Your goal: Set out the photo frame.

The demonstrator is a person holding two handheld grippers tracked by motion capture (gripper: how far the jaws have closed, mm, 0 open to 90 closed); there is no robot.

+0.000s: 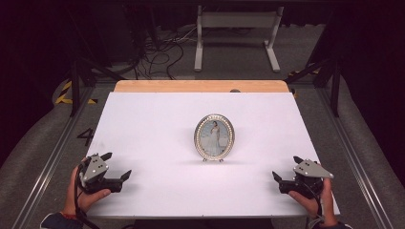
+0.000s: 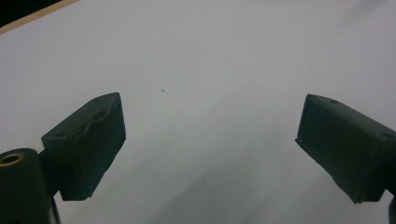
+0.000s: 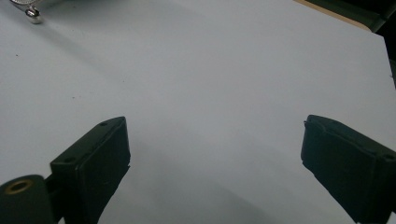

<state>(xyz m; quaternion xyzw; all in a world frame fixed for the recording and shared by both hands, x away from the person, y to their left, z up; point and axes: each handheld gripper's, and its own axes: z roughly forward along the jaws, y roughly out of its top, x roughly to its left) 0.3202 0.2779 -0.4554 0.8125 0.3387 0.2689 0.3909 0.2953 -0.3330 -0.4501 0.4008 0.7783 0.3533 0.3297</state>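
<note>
The oval picture frame (image 1: 214, 137) stands upright near the middle of the white tabletop (image 1: 143, 133), propped on its little feet, its long axis running up and down and its face turned toward the person. Both tools rest at the near edge, well apart from it and from each other: the left gripper (image 1: 117, 166) at the near left corner, the right gripper (image 1: 286, 168) at the near right.

From either hand the frame lies forward and inward, so each would have to travel diagonally toward the centre. The frame sits slightly right of the midline between them, and in the right gripper view one shiny foot (image 3: 32, 14) of the frame peeks in at the top left corner (a hint that this gripper already points roughly its way). I would judge the right hand a little nearer, though the difference is small.

The left gripper's fingers (image 2: 88, 144) are spread wide with nothing between them but bare white surface; the right gripper's fingers (image 3: 95, 163) are likewise released and empty.

Because the frame is thin and tall, a grasp would probably have to close across its narrow edges from the side, and a careless nudge from the front could tip it backward.
</note>
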